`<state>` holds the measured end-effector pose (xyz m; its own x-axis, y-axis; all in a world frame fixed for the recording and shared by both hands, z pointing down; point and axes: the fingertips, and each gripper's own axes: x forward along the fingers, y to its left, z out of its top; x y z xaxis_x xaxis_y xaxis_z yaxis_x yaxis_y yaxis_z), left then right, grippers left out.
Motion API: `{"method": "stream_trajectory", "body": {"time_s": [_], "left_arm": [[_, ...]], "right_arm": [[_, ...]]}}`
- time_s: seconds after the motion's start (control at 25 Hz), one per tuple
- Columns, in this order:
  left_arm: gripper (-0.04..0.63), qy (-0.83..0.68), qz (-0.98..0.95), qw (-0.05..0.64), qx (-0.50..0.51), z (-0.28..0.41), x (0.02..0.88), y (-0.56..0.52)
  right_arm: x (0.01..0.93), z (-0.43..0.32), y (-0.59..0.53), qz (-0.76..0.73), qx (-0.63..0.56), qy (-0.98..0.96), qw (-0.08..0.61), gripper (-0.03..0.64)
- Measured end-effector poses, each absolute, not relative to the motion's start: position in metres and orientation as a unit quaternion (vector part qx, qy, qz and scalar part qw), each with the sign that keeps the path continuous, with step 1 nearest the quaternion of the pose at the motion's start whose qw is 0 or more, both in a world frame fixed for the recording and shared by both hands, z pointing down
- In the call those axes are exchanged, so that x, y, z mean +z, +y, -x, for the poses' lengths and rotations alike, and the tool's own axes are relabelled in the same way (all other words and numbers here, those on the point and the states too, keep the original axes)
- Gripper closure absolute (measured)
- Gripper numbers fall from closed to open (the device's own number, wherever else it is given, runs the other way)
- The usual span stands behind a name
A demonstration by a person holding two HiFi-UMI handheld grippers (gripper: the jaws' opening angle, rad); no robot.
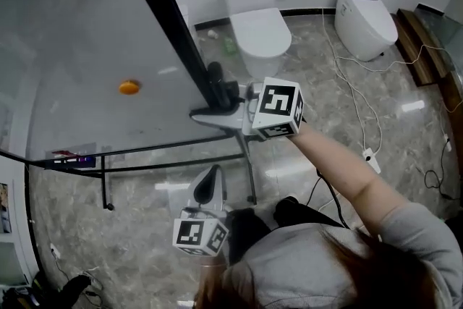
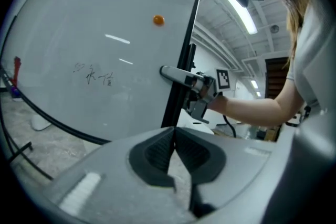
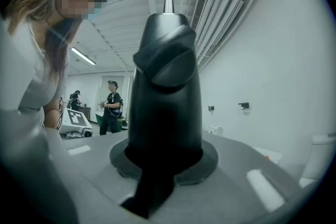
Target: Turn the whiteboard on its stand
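The whiteboard (image 1: 87, 47) hangs tilted in its stand, with an orange magnet (image 1: 129, 87) on its face. Its black side frame (image 1: 170, 11) runs diagonally down to my right gripper (image 1: 224, 92), which is shut on that frame at the lower end. In the right gripper view the black frame (image 3: 165, 86) fills the space between the jaws of the right gripper (image 3: 164, 165). My left gripper (image 1: 210, 184) is held low near my body, away from the board, shut on nothing. From the left gripper (image 2: 173, 149) I see the board (image 2: 94, 50) and the right gripper (image 2: 202, 89) on its edge.
The stand's thin black legs (image 1: 249, 177) and crossbar (image 1: 145, 150) reach under the board. Two toilets (image 1: 257, 25) (image 1: 365, 18) stand by the far wall. White cables (image 1: 358, 105) and a power strip (image 1: 372, 159) lie on the marble floor at right. Other people stand far off (image 3: 111, 105).
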<state>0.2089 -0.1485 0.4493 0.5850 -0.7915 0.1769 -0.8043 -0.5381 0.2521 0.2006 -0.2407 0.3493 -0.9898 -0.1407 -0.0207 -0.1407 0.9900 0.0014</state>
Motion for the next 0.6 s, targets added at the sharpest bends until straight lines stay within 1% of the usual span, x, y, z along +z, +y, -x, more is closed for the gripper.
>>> {"method": "stream_trajectory", "body": {"time_s": [0.2, 0.32, 0.52, 0.6], "left_arm": [[0.592, -0.467, -0.869, 0.164, 0.017, -0.236, 0.452, -0.132], [0.592, -0.456, -0.876, 0.158, 0.027, -0.238, 0.447, -0.126], [0.592, -0.422, -0.890, 0.169, 0.039, -0.263, 0.457, -0.115], [0.592, -0.402, -0.897, 0.175, 0.048, -0.264, 0.455, -0.111]], "right_arm": [[0.348, -0.226, -0.234, 0.070, 0.004, 0.997, 0.009, 0.533], [0.346, -0.234, -0.233, 0.075, 0.005, 0.997, 0.011, 0.534], [0.357, -0.275, -0.221, 0.070, 0.003, 0.997, 0.013, 0.534], [0.355, -0.279, -0.216, 0.071, 0.002, 0.997, 0.013, 0.534]]}}
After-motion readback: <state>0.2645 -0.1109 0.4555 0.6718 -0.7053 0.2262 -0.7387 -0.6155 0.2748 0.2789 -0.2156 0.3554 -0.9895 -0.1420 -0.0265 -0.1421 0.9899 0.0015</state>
